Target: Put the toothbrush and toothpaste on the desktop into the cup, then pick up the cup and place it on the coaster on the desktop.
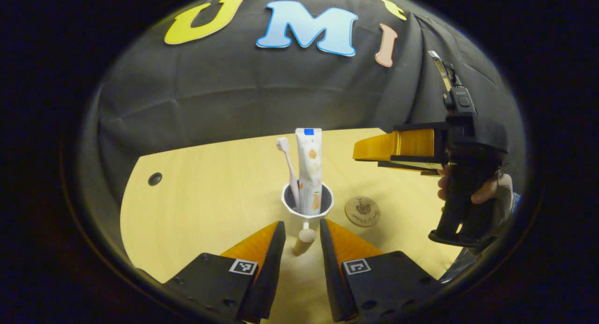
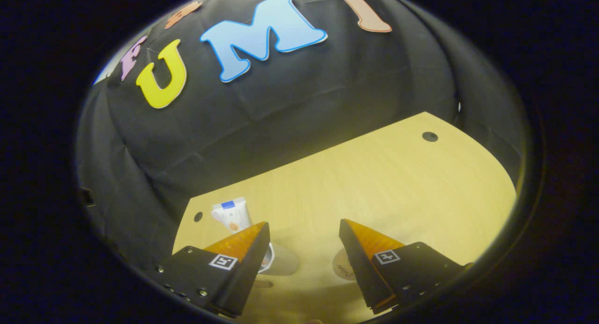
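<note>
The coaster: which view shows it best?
The left gripper view: the whole coaster lies unobstructed on the desktop, right of the cup. In the right gripper view, a finger partly hides it.

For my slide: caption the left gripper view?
Left gripper open around cup handle; brush and paste inside.

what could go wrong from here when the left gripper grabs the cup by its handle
The toothpaste and toothbrush stand tall above the rim of the cup, so a tilted lift could tip them out. The left gripper is open around only the short handle, so the cup may swing. The coaster is small; landing could be off-centre.
</note>
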Tool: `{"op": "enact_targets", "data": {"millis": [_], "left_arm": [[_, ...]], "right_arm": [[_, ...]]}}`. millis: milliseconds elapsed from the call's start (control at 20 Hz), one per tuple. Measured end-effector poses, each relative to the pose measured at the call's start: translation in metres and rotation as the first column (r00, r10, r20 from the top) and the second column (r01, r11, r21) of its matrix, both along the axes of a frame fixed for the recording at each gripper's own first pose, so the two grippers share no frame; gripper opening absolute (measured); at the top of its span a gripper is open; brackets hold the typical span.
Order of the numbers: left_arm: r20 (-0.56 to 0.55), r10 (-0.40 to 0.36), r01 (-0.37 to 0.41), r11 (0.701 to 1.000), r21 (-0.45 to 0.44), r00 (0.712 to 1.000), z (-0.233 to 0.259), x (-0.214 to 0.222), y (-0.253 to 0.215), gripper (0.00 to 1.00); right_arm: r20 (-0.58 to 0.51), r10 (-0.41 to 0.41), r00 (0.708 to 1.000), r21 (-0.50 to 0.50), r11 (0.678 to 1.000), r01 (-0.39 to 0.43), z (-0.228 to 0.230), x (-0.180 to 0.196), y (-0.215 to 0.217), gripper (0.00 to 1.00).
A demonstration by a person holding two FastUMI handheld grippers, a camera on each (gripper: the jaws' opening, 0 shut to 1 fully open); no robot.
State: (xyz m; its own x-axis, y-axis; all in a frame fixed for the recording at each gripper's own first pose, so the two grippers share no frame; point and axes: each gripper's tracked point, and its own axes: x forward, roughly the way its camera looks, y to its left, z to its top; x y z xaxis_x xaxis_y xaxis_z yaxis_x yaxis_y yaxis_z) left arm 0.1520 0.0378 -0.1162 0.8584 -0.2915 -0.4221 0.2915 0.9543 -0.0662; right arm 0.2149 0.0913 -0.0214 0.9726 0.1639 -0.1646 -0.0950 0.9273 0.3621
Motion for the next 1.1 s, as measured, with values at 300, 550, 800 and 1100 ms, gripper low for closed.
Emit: {"op": "enact_targets", "data": {"millis": [300,550,800,1100], "left_arm": [[-0.114,-0.033,0.041,0.996,0.073,0.993,-0.022,0.000,0.000,0.57],[-0.207,-0.043,0.077,0.985,0.157,0.977,-0.038,0.011,0.002,0.58],[-0.287,-0.060,0.124,0.970,0.209,0.956,-0.051,0.013,-0.008,0.58],[-0.353,-0.032,0.135,0.954,0.269,0.935,-0.067,0.025,-0.014,0.58]], "right_arm": [[-0.031,-0.053,0.998,0.048,0.997,0.054,-0.016,-0.011,-0.027,0.90],[-0.041,-0.094,0.995,0.093,0.991,0.098,-0.019,-0.018,-0.050,0.91],[-0.056,-0.139,0.989,0.148,0.978,0.145,-0.023,-0.021,-0.075,0.90],[-0.069,-0.180,0.981,0.195,0.962,0.190,-0.026,-0.025,-0.104,0.91]]}}
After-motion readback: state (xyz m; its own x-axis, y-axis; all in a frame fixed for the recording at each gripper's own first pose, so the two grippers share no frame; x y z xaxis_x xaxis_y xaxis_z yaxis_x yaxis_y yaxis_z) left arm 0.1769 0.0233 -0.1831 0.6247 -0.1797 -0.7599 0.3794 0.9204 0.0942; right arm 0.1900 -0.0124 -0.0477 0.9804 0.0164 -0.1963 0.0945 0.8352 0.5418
